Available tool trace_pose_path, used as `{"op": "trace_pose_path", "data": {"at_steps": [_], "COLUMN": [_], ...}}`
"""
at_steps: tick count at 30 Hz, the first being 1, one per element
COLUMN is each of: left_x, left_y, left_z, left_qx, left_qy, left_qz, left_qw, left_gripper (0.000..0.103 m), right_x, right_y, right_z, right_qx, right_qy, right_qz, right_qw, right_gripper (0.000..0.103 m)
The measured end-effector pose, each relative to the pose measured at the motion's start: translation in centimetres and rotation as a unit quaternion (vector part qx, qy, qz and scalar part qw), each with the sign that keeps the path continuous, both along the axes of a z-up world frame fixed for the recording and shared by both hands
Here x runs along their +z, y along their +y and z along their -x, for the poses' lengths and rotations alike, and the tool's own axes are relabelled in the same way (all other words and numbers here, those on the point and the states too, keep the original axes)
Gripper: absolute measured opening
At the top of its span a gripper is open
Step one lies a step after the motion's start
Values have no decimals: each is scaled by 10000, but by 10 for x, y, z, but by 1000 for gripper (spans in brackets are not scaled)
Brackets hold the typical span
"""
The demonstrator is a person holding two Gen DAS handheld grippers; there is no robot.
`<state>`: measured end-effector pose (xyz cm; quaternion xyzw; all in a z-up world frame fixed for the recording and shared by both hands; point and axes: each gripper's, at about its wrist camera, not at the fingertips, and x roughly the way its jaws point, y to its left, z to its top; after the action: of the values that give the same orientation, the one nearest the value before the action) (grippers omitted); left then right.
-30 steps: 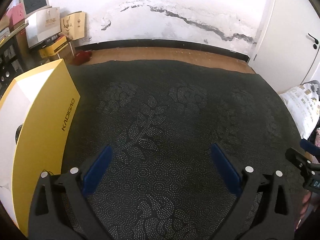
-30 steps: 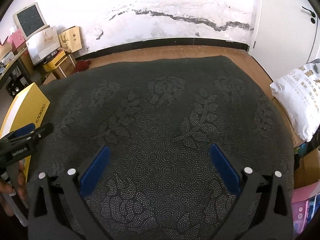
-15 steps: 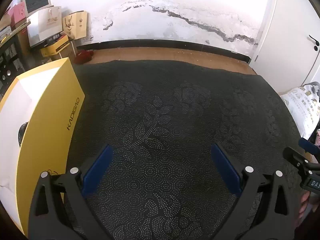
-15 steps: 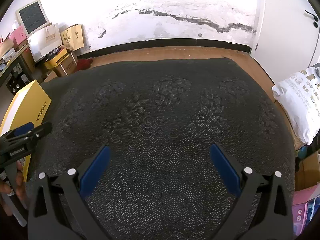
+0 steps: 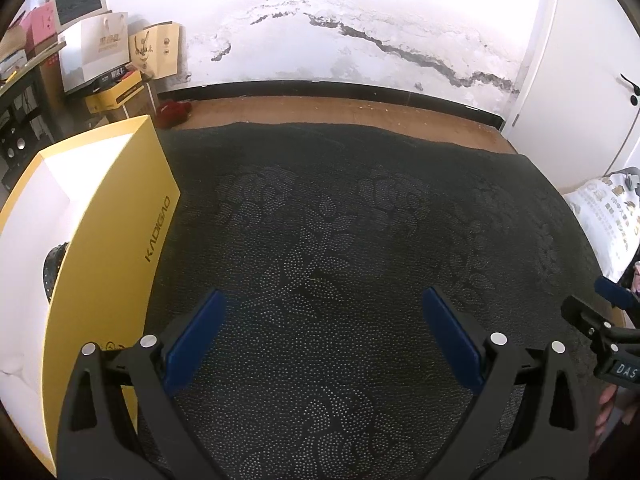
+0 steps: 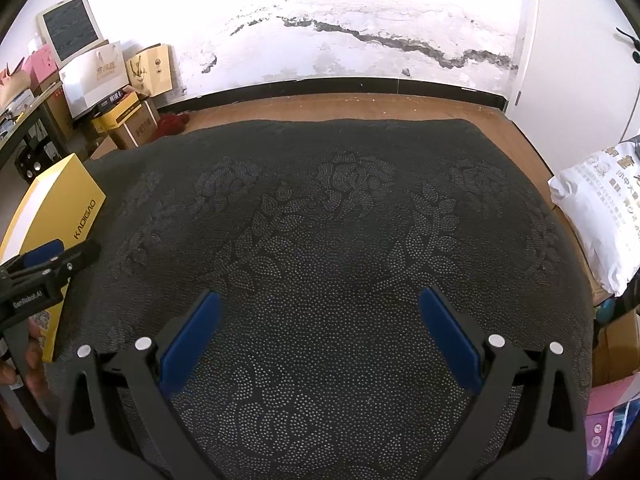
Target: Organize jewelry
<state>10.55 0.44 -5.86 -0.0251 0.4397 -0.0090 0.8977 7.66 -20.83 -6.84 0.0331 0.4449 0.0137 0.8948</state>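
Over the last second the left gripper [image 5: 322, 334], spread and empty, has drifted toward the open yellow box [image 5: 108, 236] at left, where a dark beaded piece [image 5: 51, 276] lies, while the right gripper [image 6: 318, 334], also spread, hovers over bare patterned cloth [image 6: 340, 220].

We note a dark cloth [image 5: 340, 240] with a dotted rose pattern covering the bench. Beyond it runs a wooden floor [image 5: 340, 110] and a black skirting below a white wall with a dark crack [image 5: 400, 54]. A red cloth [image 5: 172, 112] lies on the floor near stacked cartons and paper bags [image 5: 154, 50]. A printed white sack [image 6: 600, 208] sits right of the bench; a white door [image 5: 592, 80] stands behind it.
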Motion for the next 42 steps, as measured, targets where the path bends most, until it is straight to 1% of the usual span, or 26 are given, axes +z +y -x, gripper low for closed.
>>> {"op": "trace_pose_path", "data": {"at_steps": [5,11,14,20,25,28,30,35,39,42], "left_x": [2,3,4,5,18,30,41,62,73,77], "left_y": [-7,-19,-12,4,4,0,0,4,6,10], "left_z": [-1,2,3,5,11,22,33,62,90,107], "left_qx": [-83,-233,-151,73,5,-80,-127,-65,-14,68], "left_qy": [-39,-109,-116,-89,-130,-236,-300,-568,-749,-851], "left_qz": [34,-85,-99,-30,105,93,106,161,71,98], "left_qw": [10000,9996,9998,9999,9999,9996,9994,9982,9972,9963], "left_gripper": [96,96,96,96,96,96,96,96,96,96], "right_x": [2,4,8,17,28,40,52,73,86,92], "right_y": [-6,-16,-9,17,27,34,37,33,27,24], "right_z": [3,6,4,5,14,27,42,73,87,103], "right_qx": [-84,-205,-119,187,241,279,298,211,-31,-151], "right_qy": [-9,-28,-74,-186,-212,-308,-471,-785,-916,-1008], "right_qz": [27,-42,-106,-38,-59,16,82,150,-27,-56], "right_qw": [10000,9998,9998,9996,9995,9991,9984,9966,9958,9948], "right_gripper": [96,96,96,96,96,96,96,96,96,96]}}
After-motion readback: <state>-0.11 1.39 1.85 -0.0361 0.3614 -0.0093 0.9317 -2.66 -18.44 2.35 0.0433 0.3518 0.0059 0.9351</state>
